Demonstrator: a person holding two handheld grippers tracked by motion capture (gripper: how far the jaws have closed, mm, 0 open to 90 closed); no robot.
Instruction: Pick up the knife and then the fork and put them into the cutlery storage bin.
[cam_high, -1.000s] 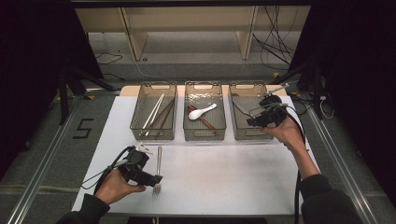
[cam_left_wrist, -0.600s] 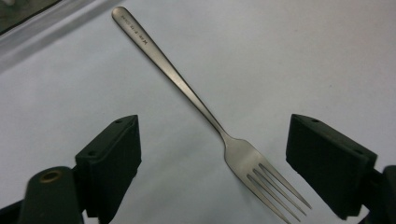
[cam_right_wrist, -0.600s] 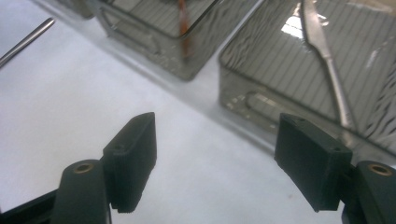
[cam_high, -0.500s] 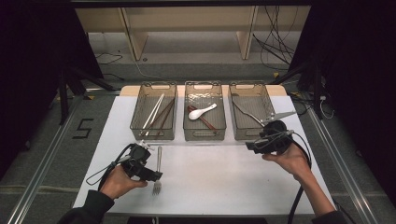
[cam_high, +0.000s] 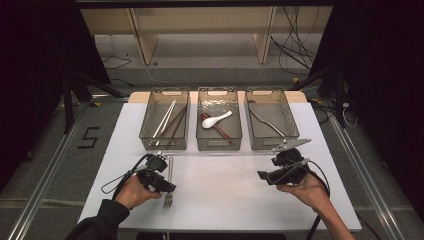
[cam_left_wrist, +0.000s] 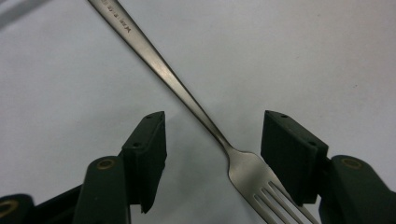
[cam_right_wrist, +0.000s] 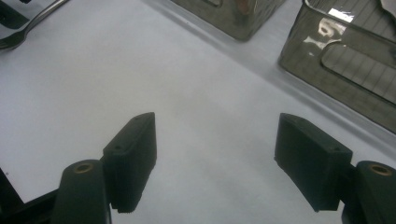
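Your left gripper (cam_left_wrist: 212, 163) straddles the neck of a steel fork (cam_left_wrist: 187, 95) lying flat on the white counter (cam_high: 235, 200), near its front-left part in the high view, tines toward you. The jaws have just been closing, and in the left gripper view the fork's neck and tines sit between the 2 black pads (cam_left_wrist: 149, 149), close to the right-hand one, with bare counter still showing on the other side. The pads do not yet press the metal, so this reads as the pick-up step, caught just short of a grip.

Your right gripper (cam_high: 265, 175) hovers released and empty over the front-right part of the counter, jaws wide, pointing toward the middle.

3 clear bins stand in a row at the back: the left bin (cam_high: 150, 131) holds chopsticks, the middle bin (cam_high: 200, 142) spoons, and the right bin (cam_high: 255, 142) a long steel piece that looks like another fork.

The next move likely calls for you to finish the squeeze with the neck centred, since thin, flat steel can slip or pivot, then lift cleanly and carry the fork to the right bin.
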